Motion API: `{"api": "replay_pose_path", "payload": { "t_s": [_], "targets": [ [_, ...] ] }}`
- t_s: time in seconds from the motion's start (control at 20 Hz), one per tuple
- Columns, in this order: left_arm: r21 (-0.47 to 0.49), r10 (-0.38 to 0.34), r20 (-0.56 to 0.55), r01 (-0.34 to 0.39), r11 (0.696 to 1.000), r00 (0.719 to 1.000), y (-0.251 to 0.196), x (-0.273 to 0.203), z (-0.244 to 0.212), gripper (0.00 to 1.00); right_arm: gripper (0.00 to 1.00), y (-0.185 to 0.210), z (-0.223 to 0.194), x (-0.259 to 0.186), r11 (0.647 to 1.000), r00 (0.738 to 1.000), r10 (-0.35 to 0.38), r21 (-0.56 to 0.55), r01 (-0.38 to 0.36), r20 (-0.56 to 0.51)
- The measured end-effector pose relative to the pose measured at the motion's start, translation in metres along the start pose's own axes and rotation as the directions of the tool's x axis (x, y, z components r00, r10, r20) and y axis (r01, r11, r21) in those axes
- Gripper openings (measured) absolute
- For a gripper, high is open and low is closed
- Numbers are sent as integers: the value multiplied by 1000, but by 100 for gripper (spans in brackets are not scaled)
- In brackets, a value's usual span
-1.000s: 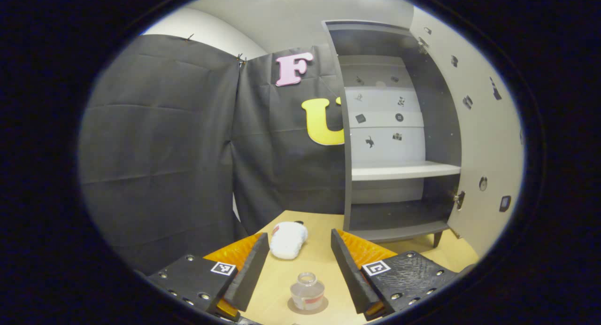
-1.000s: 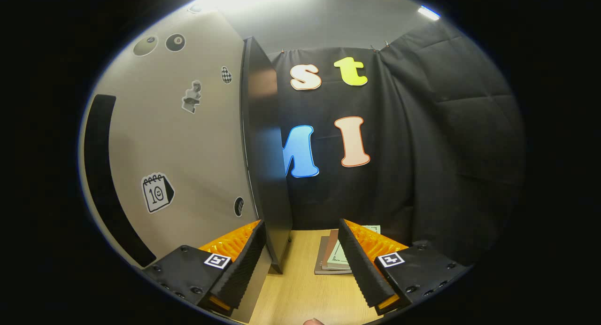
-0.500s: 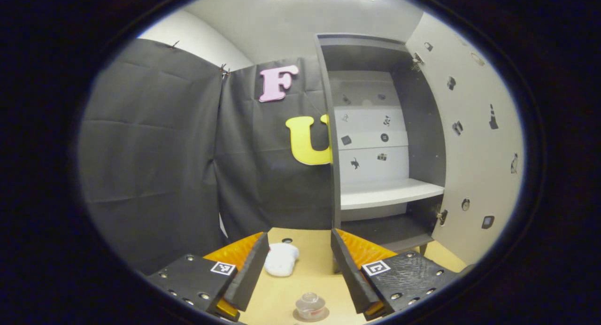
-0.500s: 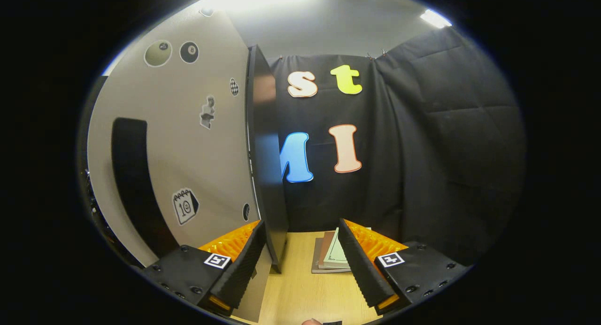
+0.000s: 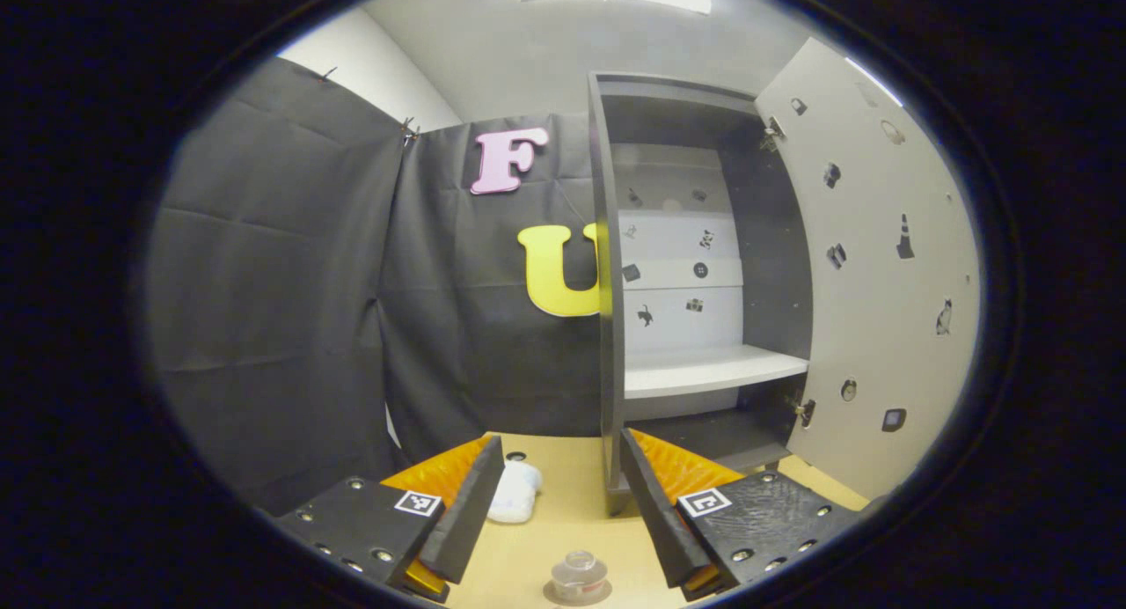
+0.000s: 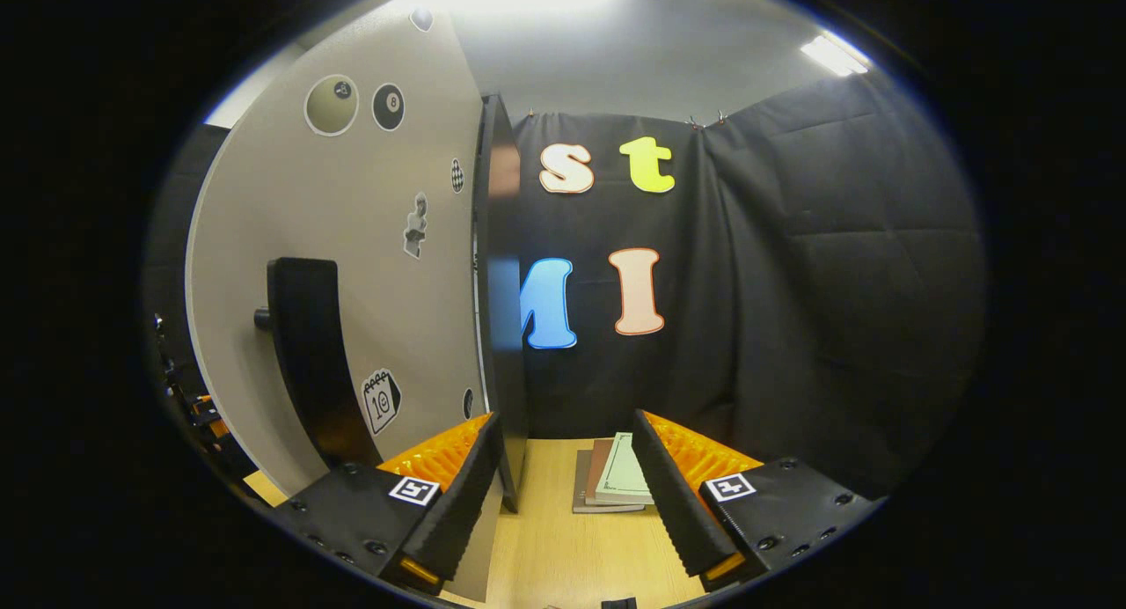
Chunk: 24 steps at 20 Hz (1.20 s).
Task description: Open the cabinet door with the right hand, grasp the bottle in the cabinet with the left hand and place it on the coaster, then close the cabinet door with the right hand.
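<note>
In the left gripper view a small clear bottle stands upright on a round coaster at the bottom edge, between and just beyond my fingers. My left gripper is open and holds nothing. Behind it stands the grey cabinet with its door swung open to the right and a bare white shelf. In the right gripper view the door with its dark curved handle is to my left. My right gripper is open, beside the door's edge, gripping nothing.
A white crumpled cloth lies on the wooden table left of the cabinet. A stack of books lies on the table ahead of the right gripper. Black cloth walls close the booth.
My left gripper has drawn back from the bottle, which now sits lower and smaller in view. The right gripper has backed away from the door, so the handle shows more fully.
</note>
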<state>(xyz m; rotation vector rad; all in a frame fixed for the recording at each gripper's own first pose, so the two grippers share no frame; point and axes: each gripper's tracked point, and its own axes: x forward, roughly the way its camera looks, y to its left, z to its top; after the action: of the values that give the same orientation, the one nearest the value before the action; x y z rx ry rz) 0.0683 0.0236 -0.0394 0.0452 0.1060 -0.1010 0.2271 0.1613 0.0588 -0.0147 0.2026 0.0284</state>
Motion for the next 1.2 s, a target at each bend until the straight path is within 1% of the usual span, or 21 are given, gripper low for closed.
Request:
{"api": "replay_pose_path", "payload": {
  "t_s": [0.05,0.1,0.15,0.4,0.5,0.7,0.75,0.8,0.85,0.95,1.0,1.05,1.1,1.2],
  "targets": [
    [-10,-1,-2,1,1000,1000,4,-1,-3,84,94,4,1,-1,1000,1000,3,-3,-3,3],
    [-18,-1,-8,1,1000,1000,8,0,-6,82,87,9,1,-2,1000,1000,7,-6,-7,1],
    [-23,0,-10,0,1000,1000,13,0,-7,82,94,14,0,-2,1000,1000,12,-6,-13,-2],
    [-37,13,-22,-14,999,1000,34,-2,-18,82,94,45,0,-2,998,998,57,-6,-57,-2],
    [-41,17,-27,-18,999,999,40,-3,-22,80,94,63,1,-1,995,995,97,-8,-97,-2],
    [-39,29,-27,-30,999,999,53,-6,-24,80,94,96,1,3,986,986,169,-13,-169,1],
    [-40,33,-31,-34,999,999,56,-6,-26,80,87,102,1,4,983,983,183,-13,-182,2],
    [-41,38,-32,-39,998,999,60,-7,-26,82,87,108,1,4,981,981,194,-11,-194,5],
    [-41,43,-32,-44,998,999,63,-7,-27,80,94,113,0,5,978,978,208,-8,-208,6],
    [-45,52,-30,-53,998,998,69,-8,-26,80,94,124,-1,7,973,973,230,4,-230,9],
    [-48,55,-31,-57,997,998,71,-7,-26,80,87,130,-1,9,970,970,242,10,-242,11],
    [-50,58,-32,-59,997,998,73,-8,-26,80,87,136,-2,11,967,967,254,16,-254,15],
    [-51,59,-32,-61,997,998,74,-10,-28,80,94,142,-2,13,963,963,268,20,-268,14],
    [-47,65,-30,-66,997,997,77,-12,-28,80,94,156,-3,17,954,954,299,30,-300,17]
  ]
}}
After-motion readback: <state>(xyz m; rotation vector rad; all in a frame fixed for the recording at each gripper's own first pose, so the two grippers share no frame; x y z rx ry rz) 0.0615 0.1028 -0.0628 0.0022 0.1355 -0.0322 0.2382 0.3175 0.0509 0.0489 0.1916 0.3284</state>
